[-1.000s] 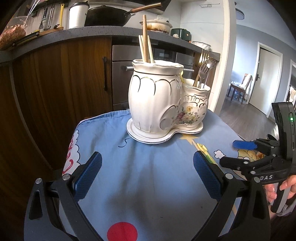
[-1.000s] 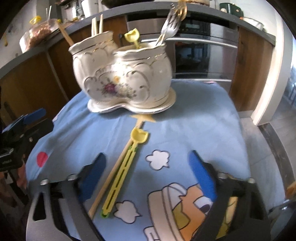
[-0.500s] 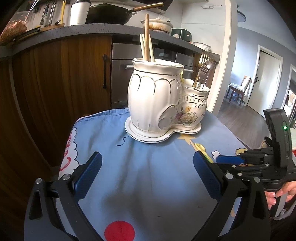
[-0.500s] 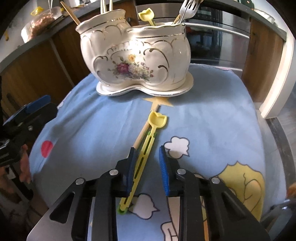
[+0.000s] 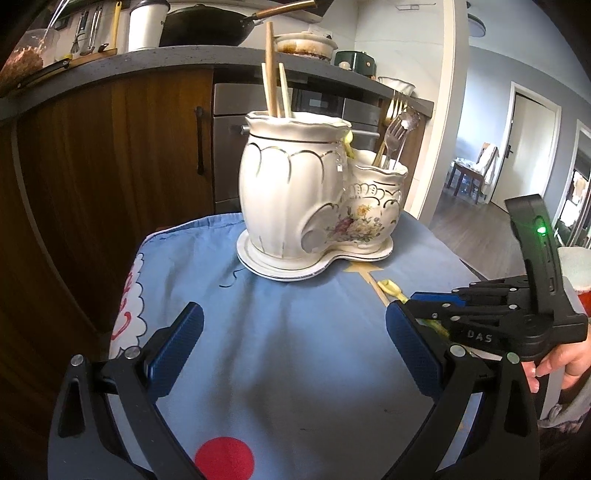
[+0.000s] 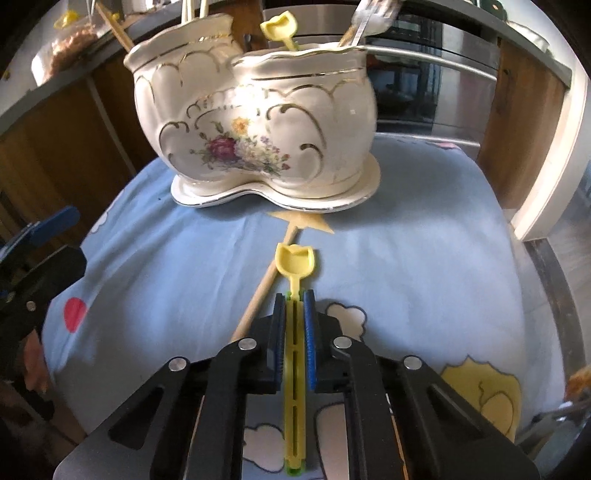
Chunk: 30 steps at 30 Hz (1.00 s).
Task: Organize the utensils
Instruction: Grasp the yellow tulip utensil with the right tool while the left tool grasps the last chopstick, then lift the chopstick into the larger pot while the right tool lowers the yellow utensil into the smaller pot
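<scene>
A yellow plastic utensil (image 6: 295, 260) with a tulip-shaped head lies on the blue cloth, pointing at the white flowered ceramic holder (image 6: 255, 122). My right gripper (image 6: 294, 297) has its jaws closing, and its blue pads press on both sides of the utensil's slotted handle. A wooden chopstick (image 6: 262, 291) lies just left of it. In the left wrist view my left gripper (image 5: 295, 347) stands open with nothing between its fingers, short of the holder (image 5: 306, 199). The right gripper (image 5: 417, 300) comes in from the right over the yellow utensil (image 5: 391, 286).
The holder carries chopsticks (image 5: 273, 74), forks (image 5: 391, 136) and another yellow utensil (image 6: 277, 31). The blue cartoon cloth (image 5: 295, 369) covers a small table with edges close on all sides. Wooden cabinets and an oven stand behind. A person's hand (image 5: 561, 363) grips the right tool.
The right gripper's jaws went from wide apart to pressed on the yellow utensil's handle, and it shifted over that handle. The left gripper has stayed where it was.
</scene>
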{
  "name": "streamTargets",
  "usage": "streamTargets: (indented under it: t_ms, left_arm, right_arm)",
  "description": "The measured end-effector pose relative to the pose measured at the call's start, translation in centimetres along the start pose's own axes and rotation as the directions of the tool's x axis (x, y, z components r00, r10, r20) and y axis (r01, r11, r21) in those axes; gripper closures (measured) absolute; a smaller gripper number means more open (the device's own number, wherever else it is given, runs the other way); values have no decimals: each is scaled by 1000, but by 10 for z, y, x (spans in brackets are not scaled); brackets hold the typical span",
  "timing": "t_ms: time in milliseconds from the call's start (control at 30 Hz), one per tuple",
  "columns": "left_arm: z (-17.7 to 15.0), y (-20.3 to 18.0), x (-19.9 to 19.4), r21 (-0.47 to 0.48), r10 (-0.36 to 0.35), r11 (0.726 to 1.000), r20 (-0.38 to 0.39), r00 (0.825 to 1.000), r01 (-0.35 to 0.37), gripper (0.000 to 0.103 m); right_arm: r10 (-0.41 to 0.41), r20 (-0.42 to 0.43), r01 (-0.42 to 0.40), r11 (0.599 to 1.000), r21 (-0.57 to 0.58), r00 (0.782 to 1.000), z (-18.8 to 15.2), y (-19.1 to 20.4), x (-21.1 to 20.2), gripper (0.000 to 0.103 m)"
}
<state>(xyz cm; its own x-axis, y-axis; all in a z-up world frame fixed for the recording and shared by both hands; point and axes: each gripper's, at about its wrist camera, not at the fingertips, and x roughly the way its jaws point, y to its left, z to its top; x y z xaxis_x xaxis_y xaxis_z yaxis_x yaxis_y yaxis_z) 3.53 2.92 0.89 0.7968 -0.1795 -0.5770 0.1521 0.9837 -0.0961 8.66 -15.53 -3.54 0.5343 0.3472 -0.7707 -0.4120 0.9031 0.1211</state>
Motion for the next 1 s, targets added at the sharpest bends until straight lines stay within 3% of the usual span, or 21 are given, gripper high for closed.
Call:
streamTargets:
  t_ms: [267,333,467,667,767,800,833,1000]
  left_arm:
    - [-6,-40,20,57,-65,996,-107,992,71,7]
    - [-10,-53,28,67,-98,992,-149,984,109,17]
    - [-18,-75,38,95,-127,984,-200,971,149,26]
    - [-24,-99,54,162,-63,981,-253,965,106,53]
    - [-22,-102,55,194,-35,977,-253,967,86,78]
    - [-21,-102,55,197,-35,977,-258,966,88,92]
    - [-21,-98,53,208,-32,974,-265,964,90,97]
    - [-15,-83,45,219,-60,967,-306,950,132,97]
  right_arm:
    - [27,90,-31,998,46,996,-4,-28,-35,92]
    - [28,108,-33,998,48,994,-5,-32,-41,92]
    - [42,131,-49,997,53,991,-6,-36,-48,92]
    - [61,146,-70,996,53,987,-8,-38,-48,92]
    - [62,140,-70,996,53,988,-10,-40,-45,92]
    - [64,135,-72,996,53,989,-10,-40,-43,92]
    - [65,133,-72,996,50,989,-11,-39,-44,92]
    - [83,63,-81,996,-29,995,-16,-27,-36,92]
